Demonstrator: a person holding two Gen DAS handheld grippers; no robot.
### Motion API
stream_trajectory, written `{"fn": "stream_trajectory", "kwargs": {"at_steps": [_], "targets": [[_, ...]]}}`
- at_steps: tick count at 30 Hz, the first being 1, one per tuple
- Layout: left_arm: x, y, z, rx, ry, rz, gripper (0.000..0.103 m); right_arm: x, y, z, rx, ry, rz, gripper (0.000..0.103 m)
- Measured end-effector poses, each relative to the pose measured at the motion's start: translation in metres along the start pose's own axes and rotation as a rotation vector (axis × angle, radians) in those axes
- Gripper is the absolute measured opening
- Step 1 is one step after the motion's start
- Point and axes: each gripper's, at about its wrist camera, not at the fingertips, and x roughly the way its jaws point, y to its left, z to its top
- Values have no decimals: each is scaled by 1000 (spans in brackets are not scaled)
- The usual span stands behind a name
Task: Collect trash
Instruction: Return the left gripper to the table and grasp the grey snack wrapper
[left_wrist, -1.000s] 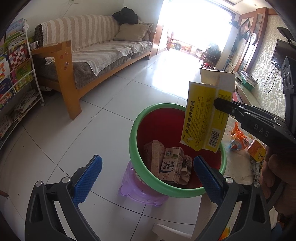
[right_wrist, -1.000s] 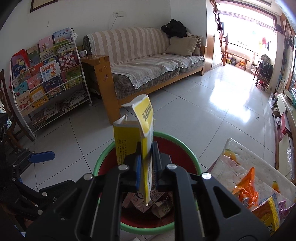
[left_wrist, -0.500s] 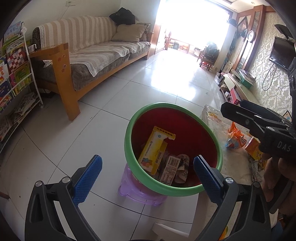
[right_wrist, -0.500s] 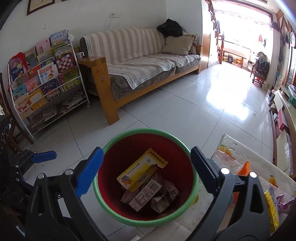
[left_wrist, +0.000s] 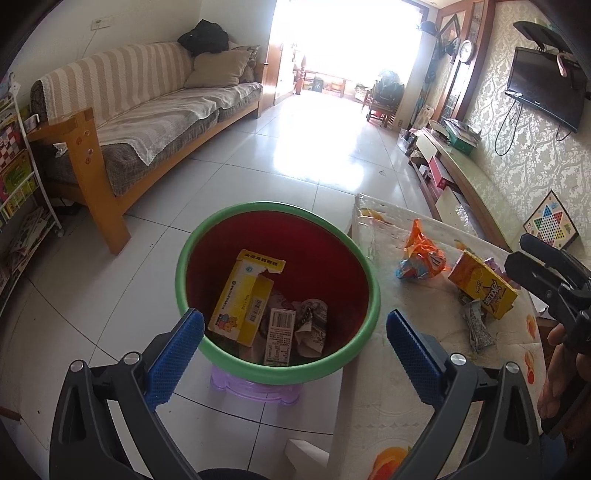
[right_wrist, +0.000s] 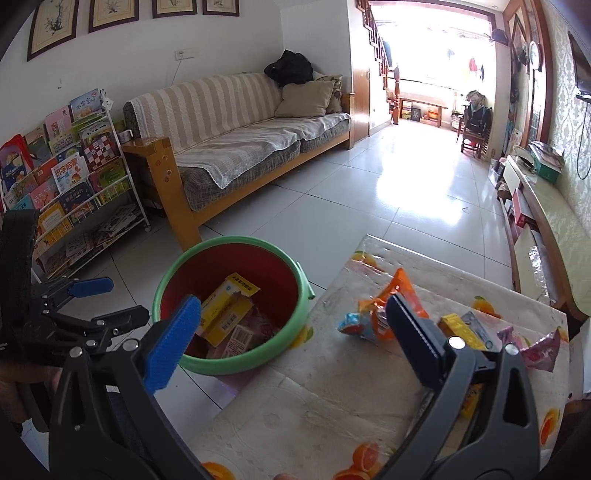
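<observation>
A red bin with a green rim stands on a purple stool beside the table. Inside lie a yellow carton and several crumpled cartons. My left gripper is open and empty just above the bin's near rim. My right gripper is open and empty above the table edge, to the right of the bin. On the table lie an orange wrapper, a yellow box, a crumpled paper strip and a pink wrapper.
The table has a fruit-print plastic cover. A striped sofa with a wooden frame stands at the back left, a book rack at the far left. A low TV bench runs along the right wall. White tile floor lies between.
My right gripper opened and dropped the yellow carton into the bin, then drew back to the right over the table. My left gripper stayed open and swung slightly right.
</observation>
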Motion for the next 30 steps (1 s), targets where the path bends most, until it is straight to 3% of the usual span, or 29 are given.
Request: {"fn": "stream_trajectory", "kwargs": {"at_steps": [11, 17, 23, 30], "targets": [[28, -126, -17, 147, 97, -185, 95, -73, -100, -85, 126, 57, -178, 98], [53, -187, -28, 193, 163, -246, 95, -107, -140, -124, 194, 79, -238, 98], [82, -235, -35, 228, 227, -270, 95, -130, -172, -149, 268, 65, -273, 98], [124, -266, -41, 278, 297, -201, 95, -144, -194, -170, 325, 58, -295, 98]]}}
